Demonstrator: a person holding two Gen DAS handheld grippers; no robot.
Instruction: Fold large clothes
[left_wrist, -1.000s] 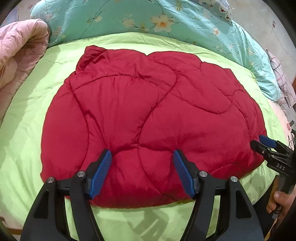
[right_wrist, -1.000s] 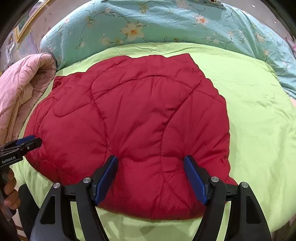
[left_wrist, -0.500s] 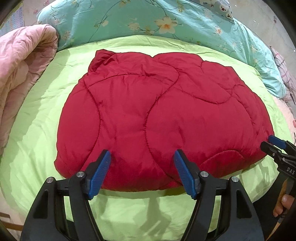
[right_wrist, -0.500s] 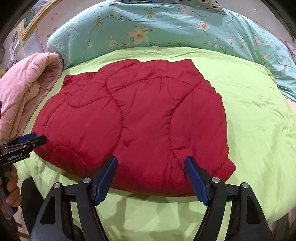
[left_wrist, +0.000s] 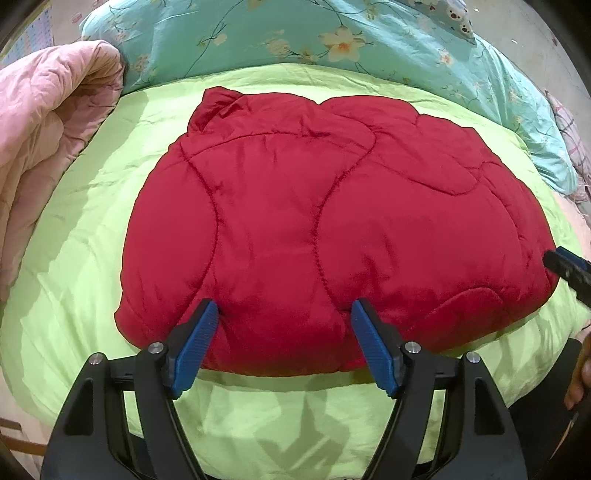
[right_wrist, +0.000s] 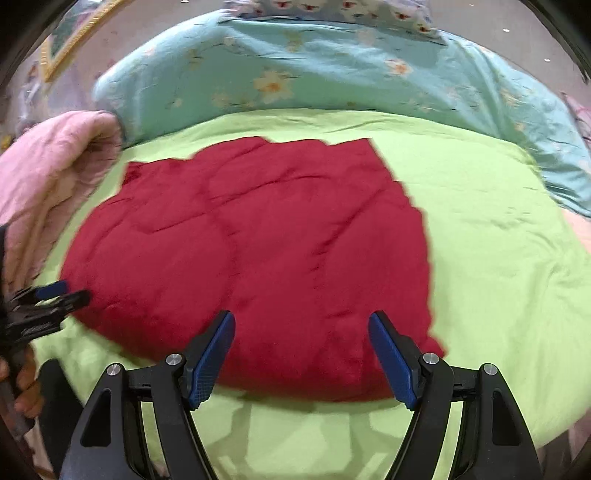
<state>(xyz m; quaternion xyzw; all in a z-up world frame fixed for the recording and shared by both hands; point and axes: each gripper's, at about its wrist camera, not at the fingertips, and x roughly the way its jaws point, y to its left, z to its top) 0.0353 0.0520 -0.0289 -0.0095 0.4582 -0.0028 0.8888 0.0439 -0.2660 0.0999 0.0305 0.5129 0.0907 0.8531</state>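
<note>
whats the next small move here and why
Probably bring both open grippers, left gripper and right gripper, forward to pinch the near edge of the red quilted jacket. It lies flat on the green bedsheet, unheld, so another fold needs a fresh grip.

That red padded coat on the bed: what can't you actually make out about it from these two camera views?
- Red coat, both views: underside and folded-in layers, hidden by its top layer.
- Right wrist view: stitching detail, lost to motion blur.
- Left wrist view: right gripper, cut off by the frame edge.
</note>
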